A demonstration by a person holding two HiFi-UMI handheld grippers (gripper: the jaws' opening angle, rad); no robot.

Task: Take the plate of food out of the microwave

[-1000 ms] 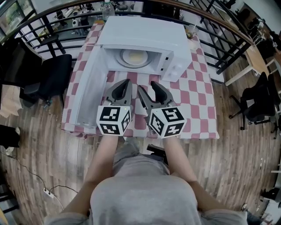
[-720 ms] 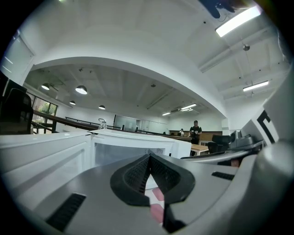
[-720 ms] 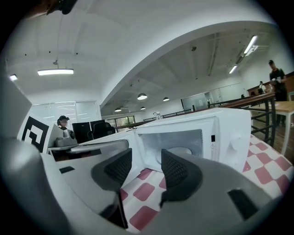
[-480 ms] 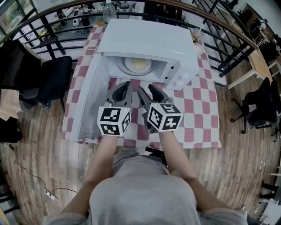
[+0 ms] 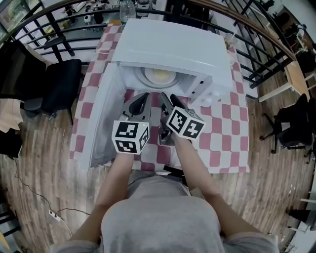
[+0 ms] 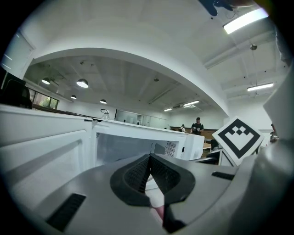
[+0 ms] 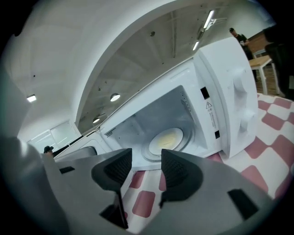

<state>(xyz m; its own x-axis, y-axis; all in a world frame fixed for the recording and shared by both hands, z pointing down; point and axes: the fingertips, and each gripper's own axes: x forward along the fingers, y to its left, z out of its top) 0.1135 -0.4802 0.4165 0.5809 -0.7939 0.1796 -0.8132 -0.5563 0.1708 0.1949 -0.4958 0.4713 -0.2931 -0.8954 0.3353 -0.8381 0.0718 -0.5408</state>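
Note:
The white microwave [image 5: 168, 47] stands on the checked table with its door [image 5: 101, 118] swung open to the left. Inside, a pale plate of yellowish food [image 5: 159, 75] [image 7: 167, 137] rests on the turntable. My left gripper [image 5: 142, 101] [image 6: 149, 158] is shut with nothing between its pads, held just in front of the cavity. Beside it my right gripper [image 5: 169, 99] [image 7: 146, 163] is open and empty, tilted and pointing into the opening, a short way from the plate.
The red-and-white checked tablecloth [image 5: 219, 143] covers the table. The microwave's control panel [image 5: 207, 91] juts to the right. A glass vessel [image 5: 127, 7] stands behind the microwave. A black chair [image 5: 57, 86] is at the left, railings behind.
Both grippers have moved forward toward the microwave opening, and the right one has rolled to a tilt. The head view has shifted closer over the table.

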